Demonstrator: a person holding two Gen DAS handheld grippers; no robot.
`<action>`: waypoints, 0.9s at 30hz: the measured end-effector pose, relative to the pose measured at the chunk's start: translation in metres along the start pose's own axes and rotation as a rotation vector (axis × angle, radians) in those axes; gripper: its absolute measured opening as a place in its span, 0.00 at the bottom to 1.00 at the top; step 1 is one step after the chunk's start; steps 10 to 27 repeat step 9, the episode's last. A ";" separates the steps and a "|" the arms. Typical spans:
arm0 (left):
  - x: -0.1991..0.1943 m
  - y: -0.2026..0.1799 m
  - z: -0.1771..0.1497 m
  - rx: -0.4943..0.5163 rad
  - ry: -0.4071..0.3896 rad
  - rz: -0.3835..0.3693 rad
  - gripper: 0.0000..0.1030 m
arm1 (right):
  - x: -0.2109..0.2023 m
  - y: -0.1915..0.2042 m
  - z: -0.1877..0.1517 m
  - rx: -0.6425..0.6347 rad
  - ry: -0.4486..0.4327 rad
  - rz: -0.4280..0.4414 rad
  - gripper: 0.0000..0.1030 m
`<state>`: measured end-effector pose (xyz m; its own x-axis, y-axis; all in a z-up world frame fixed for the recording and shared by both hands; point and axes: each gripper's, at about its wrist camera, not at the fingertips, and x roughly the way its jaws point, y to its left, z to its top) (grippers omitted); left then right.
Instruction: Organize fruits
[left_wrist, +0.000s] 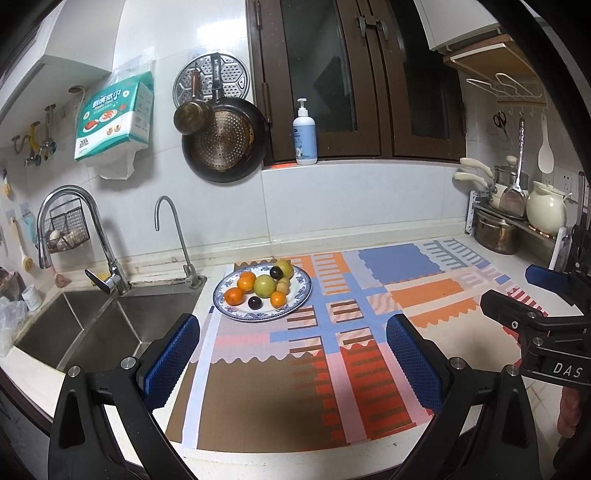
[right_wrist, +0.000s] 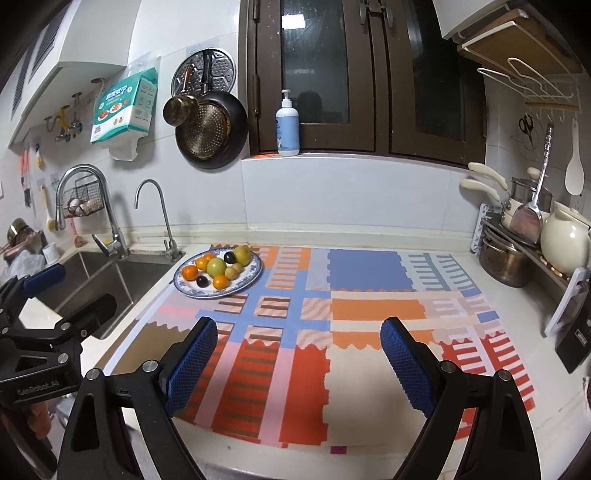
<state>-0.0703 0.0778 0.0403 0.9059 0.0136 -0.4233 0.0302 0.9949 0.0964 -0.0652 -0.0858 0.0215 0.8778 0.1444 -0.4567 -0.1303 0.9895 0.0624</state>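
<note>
- On the kitchen counter's patterned mat (left_wrist: 369, 354), mixed fruits (left_wrist: 264, 286) sit gathered on the blue-rimmed porcelain plate (left_wrist: 301, 293).
- We hold the left gripper (left_wrist: 291, 354) and right gripper (right_wrist: 299, 360) spread and empty, short of that plate.

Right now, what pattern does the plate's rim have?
A blue floral band on white, around the plate; clearest in the left wrist view.

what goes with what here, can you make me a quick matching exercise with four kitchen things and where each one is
Things:
1. plate of fruit
2. soap bottle
3. frying pan
4. cream teapot

Places:
A. hanging on the tiled wall
B. on the window ledge
C. on the rack at the right end of the counter
D. on the patterned mat, at the corner nearest the sink

Pairs: 1-D, 2-B, 3-A, 4-C
</note>
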 end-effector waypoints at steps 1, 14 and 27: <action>-0.001 -0.001 0.000 0.001 0.001 0.000 1.00 | -0.001 -0.001 0.000 0.001 0.001 -0.001 0.88; -0.001 -0.005 -0.001 0.005 0.007 -0.005 1.00 | -0.003 -0.007 -0.002 0.009 0.008 -0.005 0.88; -0.001 -0.005 -0.001 0.005 0.007 -0.005 1.00 | -0.003 -0.007 -0.002 0.009 0.008 -0.005 0.88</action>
